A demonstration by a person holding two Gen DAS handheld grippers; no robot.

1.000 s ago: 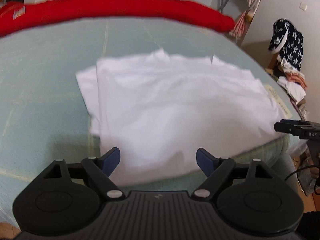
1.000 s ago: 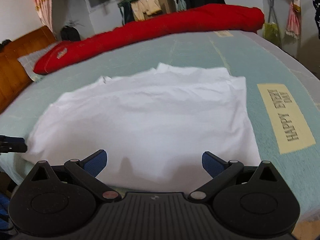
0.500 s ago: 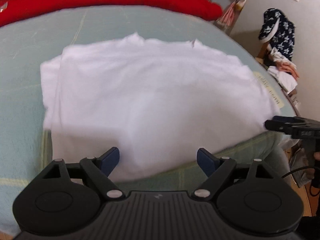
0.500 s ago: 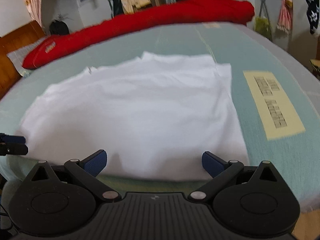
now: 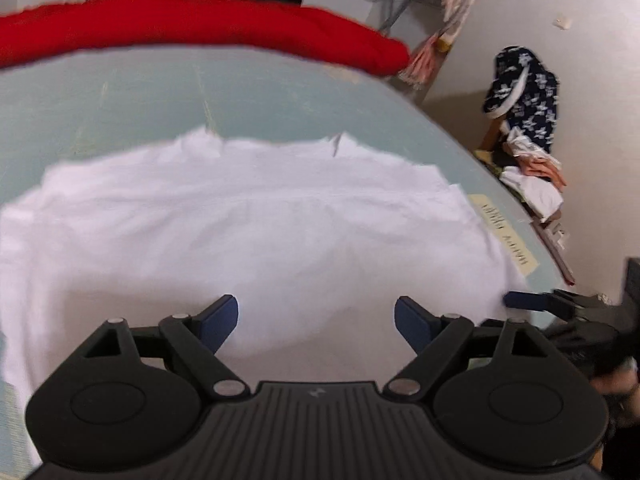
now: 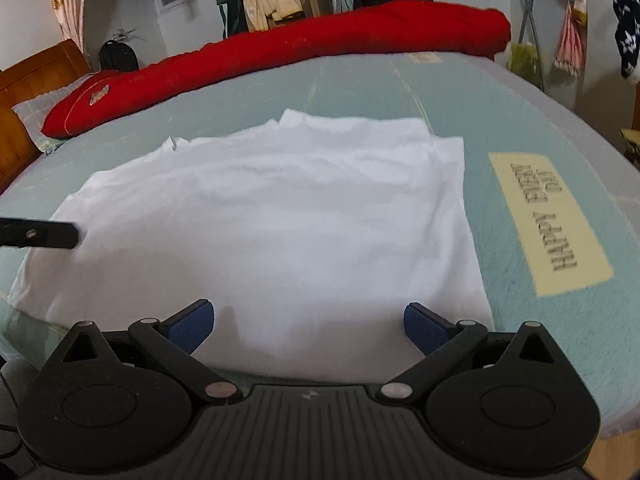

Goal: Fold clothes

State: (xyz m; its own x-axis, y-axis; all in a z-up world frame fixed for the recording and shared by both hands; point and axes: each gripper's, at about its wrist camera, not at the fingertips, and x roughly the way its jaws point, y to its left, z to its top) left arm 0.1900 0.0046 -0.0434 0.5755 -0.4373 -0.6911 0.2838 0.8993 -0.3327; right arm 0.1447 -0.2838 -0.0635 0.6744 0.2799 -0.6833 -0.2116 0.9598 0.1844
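The left gripper [image 5: 316, 316] has been shifted over one white garment [image 5: 256, 232]; both it and the right gripper [image 6: 306, 320] are spread, empty.

Clearance over the bed: central surface open, far edge obstructed.

The pale green sheet [image 6: 520, 112] lies bare beyond and to the right of the white garment [image 6: 280, 216], offering free passage. The far edge is blocked along its length by a rolled red quilt [image 6: 320, 44]. The left approach is bounded by a wooden headboard [image 6: 28, 92]. A clothes pile [image 5: 528, 176] stands off the bed's right side.
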